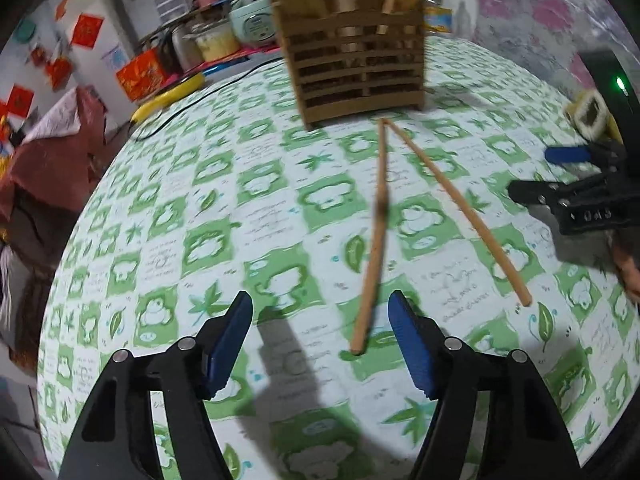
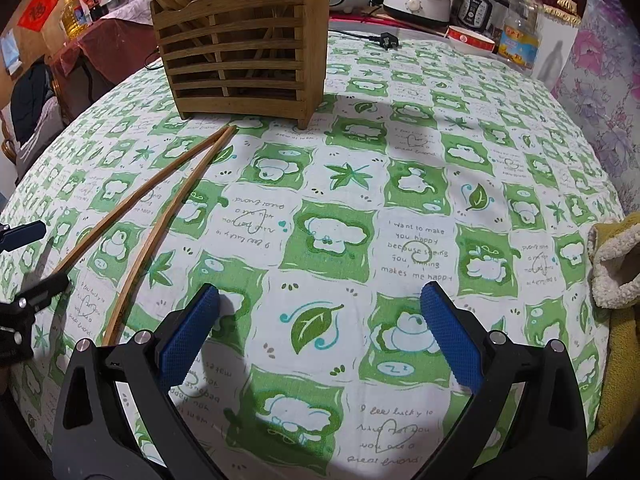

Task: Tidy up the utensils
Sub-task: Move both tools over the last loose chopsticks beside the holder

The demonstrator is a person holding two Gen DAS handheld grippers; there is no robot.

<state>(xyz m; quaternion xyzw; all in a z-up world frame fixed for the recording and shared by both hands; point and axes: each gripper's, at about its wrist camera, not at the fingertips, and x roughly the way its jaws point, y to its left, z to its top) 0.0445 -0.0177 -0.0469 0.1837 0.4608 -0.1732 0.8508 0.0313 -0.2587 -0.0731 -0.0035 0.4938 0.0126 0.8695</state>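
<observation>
On my left, the left tool (image 1: 320,340) hangs low over the table (image 1: 248,216), jaws spread wide and holding nothing. The thick end of one chopstick (image 1: 374,248) lies between its blue pads (image 1: 230,344), nearer the right one, so I judge this tool is lined up to take that stick by the butt, where there is most wood to grip. The picture is smeared there, so I cannot tell whether the stick lies flat or is slightly raised.

Moving right, the second chopstick (image 1: 460,212) lies flat on the green-checked cloth. The two sticks meet at their thin tips just in front of the wooden utensil holder (image 1: 356,64) and fan apart toward me in a narrow V. The holder stands upright at the far side of the table, already carrying other sticks, so I take it as the place these two belong.

Further right, the right tool (image 2: 320,332) also stands wide open and empty, held low and level over bare cloth, well apart from both chopsticks. From its camera the pair (image 2: 160,216) lies off to its left, and the holder (image 2: 240,48) is ahead and left. I read it as parked clear so it does not crowd the pickup. At the far right edge a yellow fleecy cloth (image 2: 612,280) sits by the table rim.
</observation>
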